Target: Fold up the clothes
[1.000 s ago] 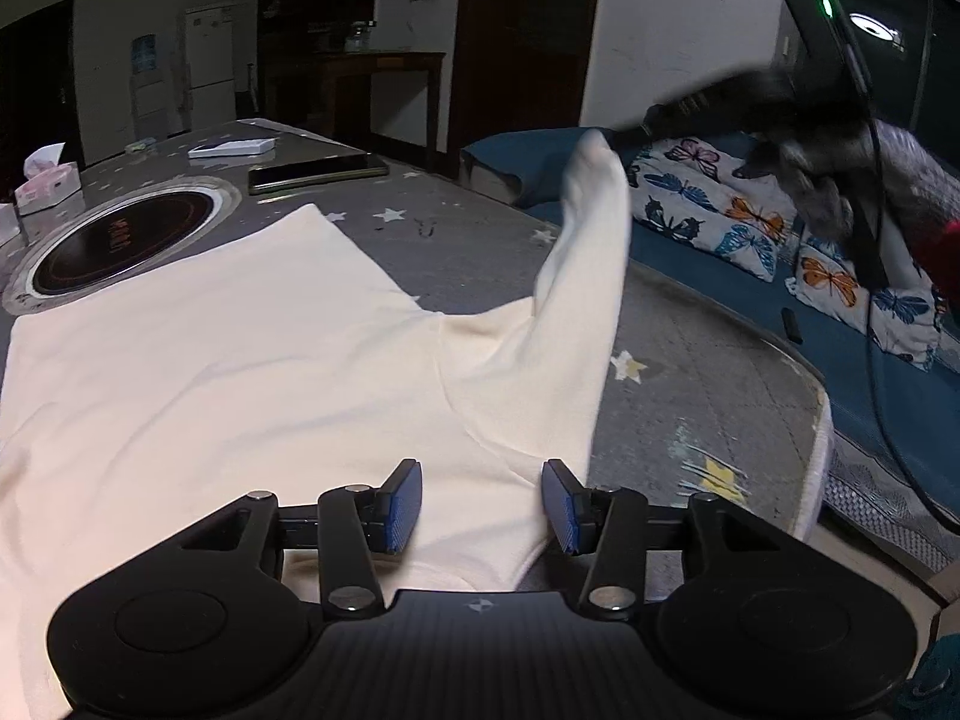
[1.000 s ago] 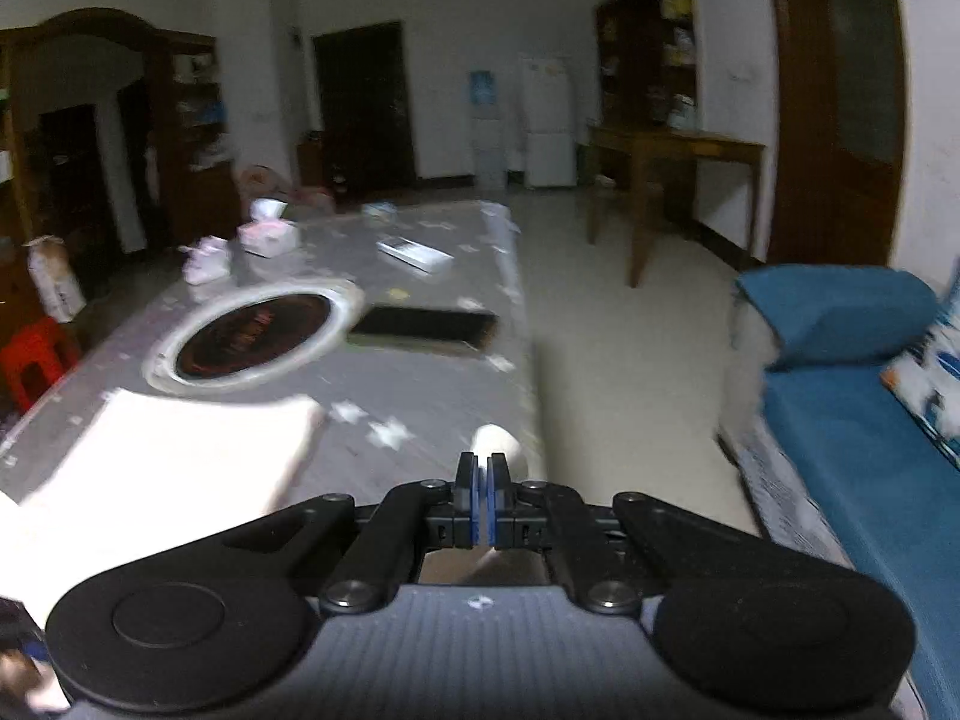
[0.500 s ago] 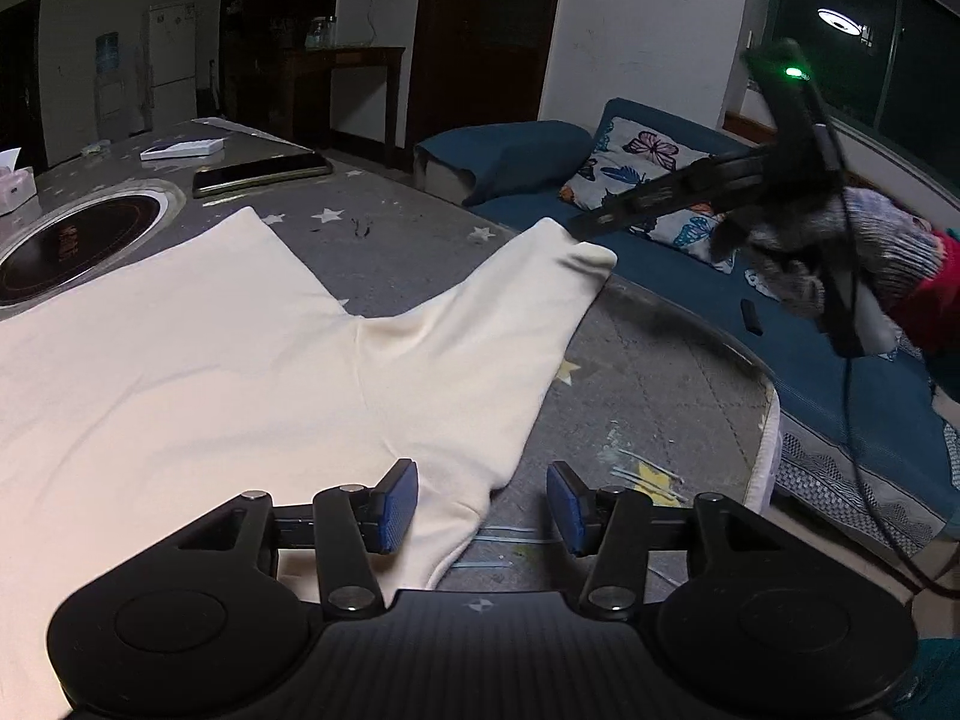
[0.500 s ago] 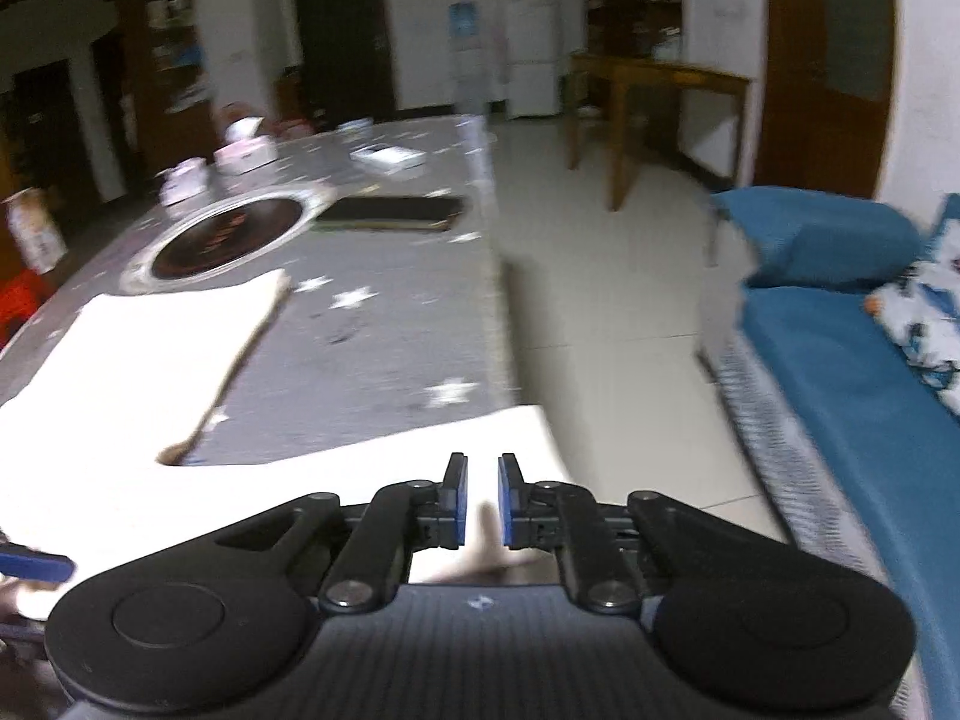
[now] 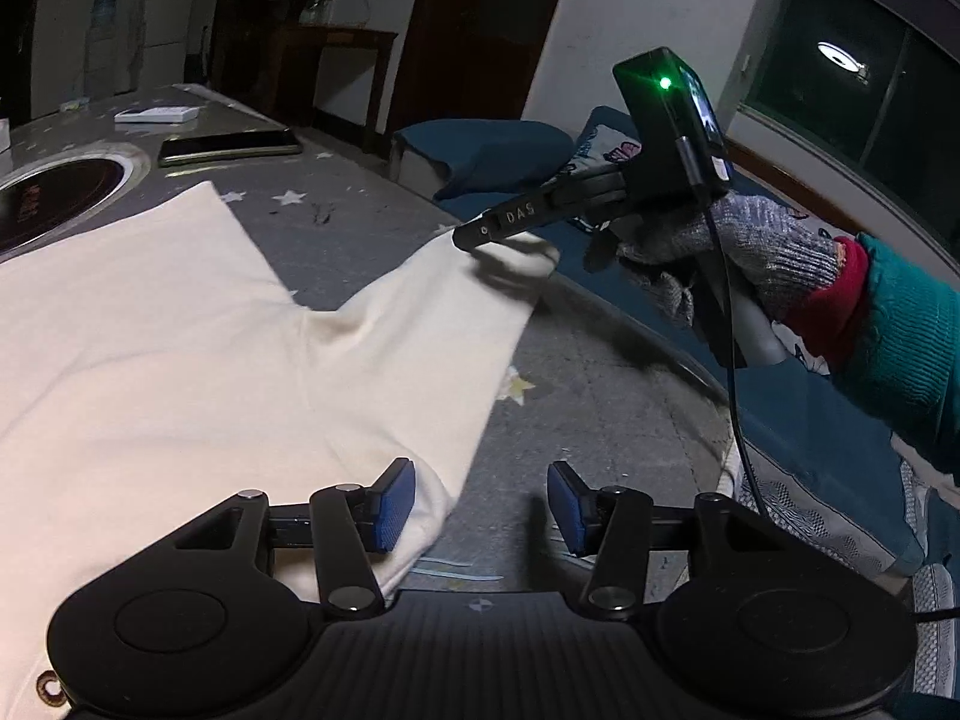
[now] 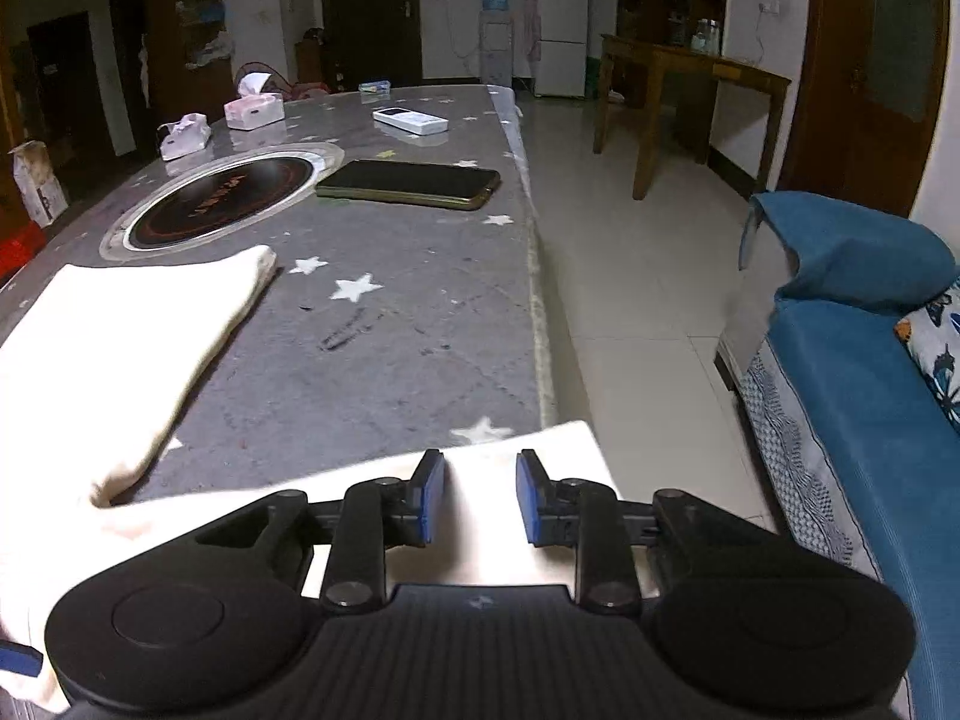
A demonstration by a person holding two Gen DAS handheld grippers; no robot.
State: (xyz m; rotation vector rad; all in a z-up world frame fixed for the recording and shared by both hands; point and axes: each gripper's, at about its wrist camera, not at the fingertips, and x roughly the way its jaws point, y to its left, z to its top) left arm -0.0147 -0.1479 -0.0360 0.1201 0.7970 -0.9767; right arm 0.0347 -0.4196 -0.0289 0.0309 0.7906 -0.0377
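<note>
Shirt (image 5: 180, 330) spread on the table (image 6: 390, 348), phone (image 6: 408, 183) behind it, sofa (image 6: 870, 420) off right.

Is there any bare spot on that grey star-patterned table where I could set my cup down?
Yes: a bare grey wedge on the table lies between the cream garment's body, its sleeve and the phone. The far end is crowded: round cooktop, tissue packs and white box.
</note>
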